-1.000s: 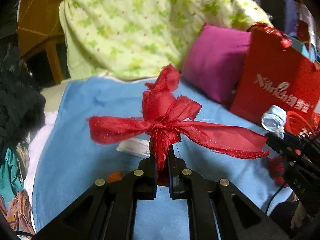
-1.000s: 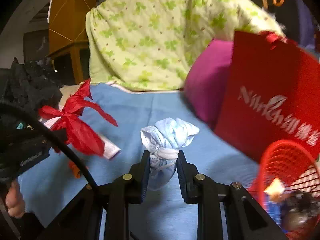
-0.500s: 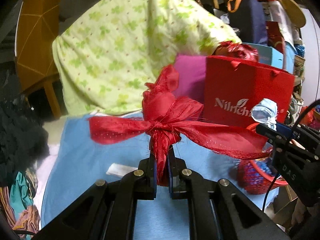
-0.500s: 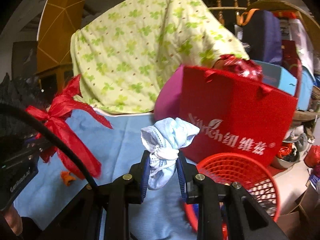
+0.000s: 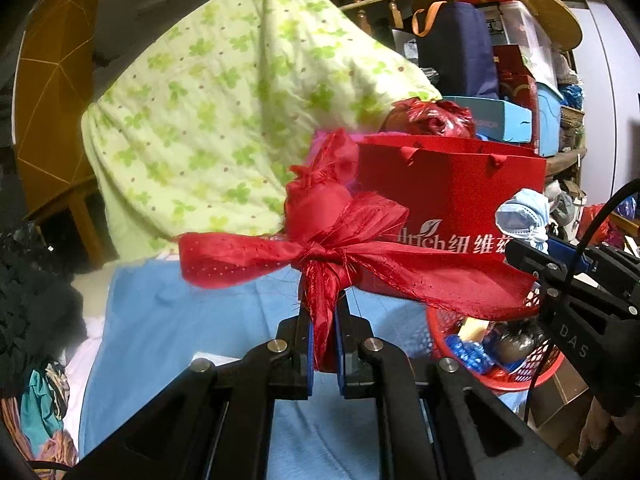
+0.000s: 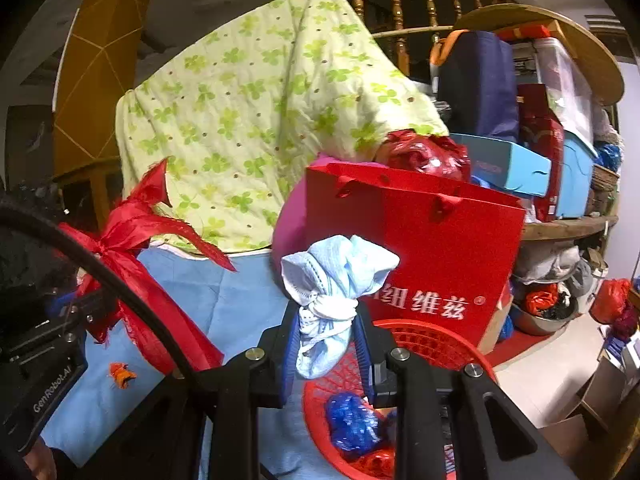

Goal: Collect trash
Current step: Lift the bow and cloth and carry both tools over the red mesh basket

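Trash is shown clamped in both tools for carriage to the red basket [image 6: 436, 344]: a red ribbon bow [image 5: 320, 248] is pinched by its tail in the left gripper [image 5: 323, 344], beside the basket. A knotted blue mask [image 6: 332, 280] is gripped between the fingers of the right gripper [image 6: 326, 344], above the rim; beyond the basket a red paper bag [image 6: 440, 248] is seen.

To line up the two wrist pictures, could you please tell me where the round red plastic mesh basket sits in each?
Left wrist: round red plastic mesh basket at lower right, below the right claw.
Right wrist: at bottom centre, behind that claw's fingers.
Shared landmark: the red paper gift bag with white lettering directly behind it.
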`<state>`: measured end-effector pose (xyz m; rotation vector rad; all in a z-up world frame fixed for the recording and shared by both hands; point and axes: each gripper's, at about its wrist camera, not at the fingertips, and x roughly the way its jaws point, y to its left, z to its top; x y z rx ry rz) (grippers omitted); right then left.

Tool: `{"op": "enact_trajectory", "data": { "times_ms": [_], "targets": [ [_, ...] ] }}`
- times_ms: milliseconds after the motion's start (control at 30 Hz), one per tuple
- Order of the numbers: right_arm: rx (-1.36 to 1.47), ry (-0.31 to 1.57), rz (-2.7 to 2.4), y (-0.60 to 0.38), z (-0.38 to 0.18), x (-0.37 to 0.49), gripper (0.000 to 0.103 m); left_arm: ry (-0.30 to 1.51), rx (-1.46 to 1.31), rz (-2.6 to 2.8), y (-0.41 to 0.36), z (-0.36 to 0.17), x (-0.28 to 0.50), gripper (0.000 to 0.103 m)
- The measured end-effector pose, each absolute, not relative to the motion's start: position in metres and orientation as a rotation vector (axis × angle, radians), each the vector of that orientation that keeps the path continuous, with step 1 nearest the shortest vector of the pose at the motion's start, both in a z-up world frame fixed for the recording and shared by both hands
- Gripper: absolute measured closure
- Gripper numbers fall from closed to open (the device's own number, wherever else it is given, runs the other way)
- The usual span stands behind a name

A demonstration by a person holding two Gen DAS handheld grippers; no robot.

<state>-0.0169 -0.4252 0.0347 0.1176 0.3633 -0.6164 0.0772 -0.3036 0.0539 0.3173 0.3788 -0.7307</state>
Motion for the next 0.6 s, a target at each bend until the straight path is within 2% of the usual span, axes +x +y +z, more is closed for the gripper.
{"op": "enact_trajectory", "data": {
  "times_ms": [600],
  "targets": [
    [0.175,0.336,-0.707,-0.474,0.036,-0.064,0.076,0.351,0.347,-0.797,-0.356,0.054,0.048,0.094]
  ]
}}
